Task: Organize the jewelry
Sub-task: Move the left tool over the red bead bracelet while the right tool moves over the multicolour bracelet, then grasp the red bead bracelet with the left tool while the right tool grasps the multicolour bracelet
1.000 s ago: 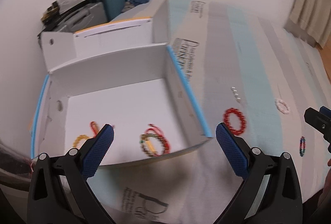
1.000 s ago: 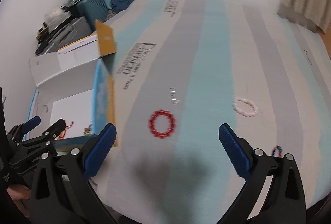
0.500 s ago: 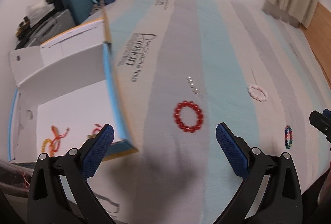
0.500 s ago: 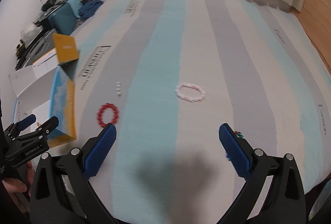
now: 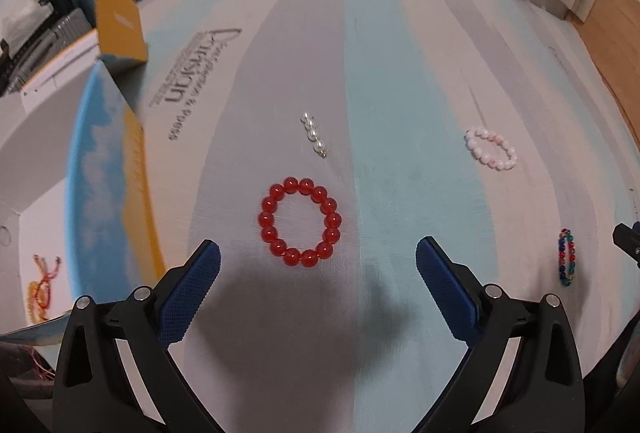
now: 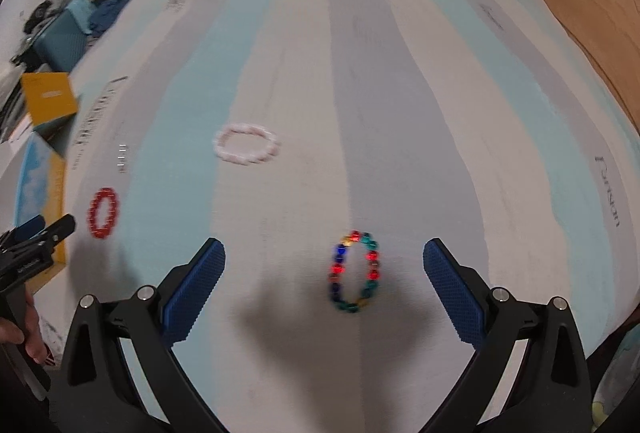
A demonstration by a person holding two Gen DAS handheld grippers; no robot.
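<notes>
Across the whole scene a striped bedspread [image 5: 400,81] in grey, pale blue and white is lying flat, with printed lettering showing near its left side. At its left edge a white cardboard box [image 5: 36,169] is sitting with its top open, a blue and yellow wall facing the bedspread and a yellow flap [image 5: 118,23] standing up at the far corner; orange and red string bracelets [image 5: 42,285] are lying on its floor.

The left gripper [image 5: 318,273] is hovering low over the cloth with its blue-padded jaws spread wide and nothing between them. The right gripper [image 6: 324,273] is hanging over the cloth in the same way, jaws wide apart and empty.

A red bead bracelet [image 5: 300,221] is resting flat on a grey stripe just beyond the left gripper's fingertips, between the lines of the two pads, near the box wall. A multicoloured bead bracelet [image 6: 354,271] is lying between the right gripper's pads, nearer the right one, not touched by either. A pale pink bead bracelet [image 6: 246,145] is sitting farther out on the bedspread, well apart from both grippers. A short strand of white pearls [image 5: 315,134] is lying just past the red bracelet, apart from it, running away from the camera.

At the far left, beyond the bed, a teal case [image 6: 64,37] and some blue cloth are piled against the wall.
</notes>
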